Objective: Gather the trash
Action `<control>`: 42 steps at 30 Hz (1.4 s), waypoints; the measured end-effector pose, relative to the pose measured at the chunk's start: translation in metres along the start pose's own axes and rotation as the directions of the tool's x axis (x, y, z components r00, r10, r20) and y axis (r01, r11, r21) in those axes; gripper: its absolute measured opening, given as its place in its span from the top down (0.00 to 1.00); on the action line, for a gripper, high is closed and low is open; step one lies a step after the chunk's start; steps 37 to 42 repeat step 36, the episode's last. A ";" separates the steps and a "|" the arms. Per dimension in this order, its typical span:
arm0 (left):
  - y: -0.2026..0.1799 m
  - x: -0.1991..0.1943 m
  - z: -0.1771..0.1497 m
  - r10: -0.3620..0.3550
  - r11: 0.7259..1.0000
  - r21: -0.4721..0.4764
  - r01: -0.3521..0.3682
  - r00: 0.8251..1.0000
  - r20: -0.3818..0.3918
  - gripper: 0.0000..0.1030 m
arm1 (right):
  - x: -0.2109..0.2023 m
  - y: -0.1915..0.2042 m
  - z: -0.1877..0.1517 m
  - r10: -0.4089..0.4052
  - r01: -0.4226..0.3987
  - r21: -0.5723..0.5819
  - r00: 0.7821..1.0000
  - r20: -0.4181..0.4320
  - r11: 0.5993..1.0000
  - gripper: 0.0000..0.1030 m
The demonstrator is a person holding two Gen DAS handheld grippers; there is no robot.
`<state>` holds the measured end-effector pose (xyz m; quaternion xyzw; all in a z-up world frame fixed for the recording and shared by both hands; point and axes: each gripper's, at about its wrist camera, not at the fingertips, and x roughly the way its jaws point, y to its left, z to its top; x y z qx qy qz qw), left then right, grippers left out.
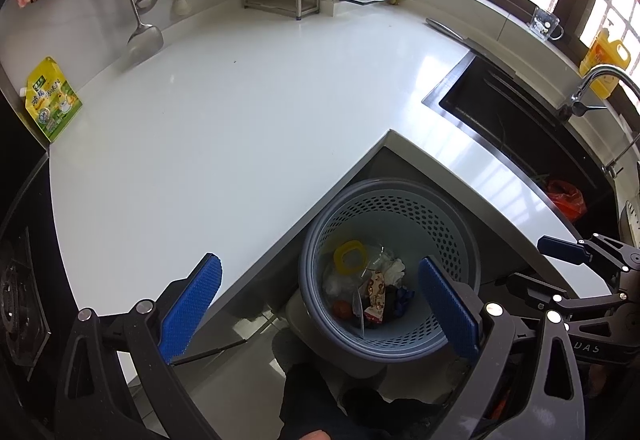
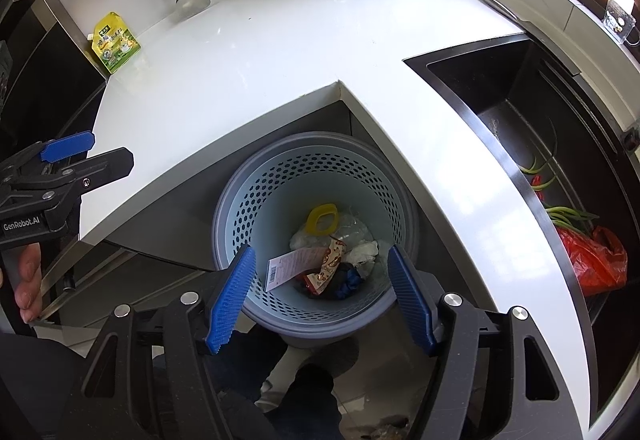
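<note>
A round grey-blue perforated trash bin [image 1: 384, 187] [image 2: 256, 200] stands on the floor in the counter's inner corner. Inside it lie a yellow plastic ring [image 1: 350, 256] [image 2: 321, 218], a printed snack wrapper [image 2: 332, 260], a white label with a barcode [image 2: 286, 268], crumpled tissue [image 2: 364, 252] and clear plastic. My left gripper [image 1: 320, 306] hangs open over the bin's near-left rim, nothing between its blue pads. My right gripper [image 2: 322, 300] is open above the bin's near rim, also empty. Each gripper shows at the edge of the other's view.
A yellow-green spouted pouch [image 1: 52, 100] [image 2: 116, 42] leans at the counter's far left. The black sink [image 2: 520, 120] on the right holds a red plastic bag [image 2: 592, 260] and green stems. Utensils hang on the back wall; a hob [image 1: 20, 300] lies left. A person's legs are below.
</note>
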<state>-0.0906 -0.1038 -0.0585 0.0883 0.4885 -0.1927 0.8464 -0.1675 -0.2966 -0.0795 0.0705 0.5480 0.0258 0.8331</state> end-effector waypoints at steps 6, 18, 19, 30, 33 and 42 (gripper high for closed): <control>-0.004 -0.002 0.003 0.014 1.000 0.008 -0.014 1.000 0.011 0.07 | 0.000 -0.003 0.001 -0.001 0.001 0.008 1.000 0.000 1.000 0.36; -0.004 -0.003 0.004 0.021 1.000 0.005 -0.021 1.000 0.014 0.06 | 0.005 -0.002 0.001 0.005 -0.005 0.002 1.000 -0.011 1.000 0.36; -0.003 -0.003 0.004 0.026 1.000 0.002 -0.026 0.999 0.019 0.06 | 0.006 -0.002 0.001 0.005 -0.005 0.003 1.000 -0.013 1.000 0.36; -0.002 -0.001 0.007 0.008 1.000 -0.004 -0.008 1.000 0.004 0.06 | 0.009 0.000 0.004 0.011 -0.011 -0.001 1.000 -0.013 1.000 0.36; -0.001 -0.001 0.009 0.007 1.000 -0.009 -0.007 1.000 0.005 0.06 | 0.009 -0.001 0.005 0.012 -0.012 0.004 1.000 -0.014 1.000 0.36; -0.001 -0.002 0.011 0.007 1.000 -0.008 -0.007 1.000 0.009 0.07 | 0.009 -0.003 0.007 0.013 -0.013 0.007 1.000 -0.012 1.000 0.36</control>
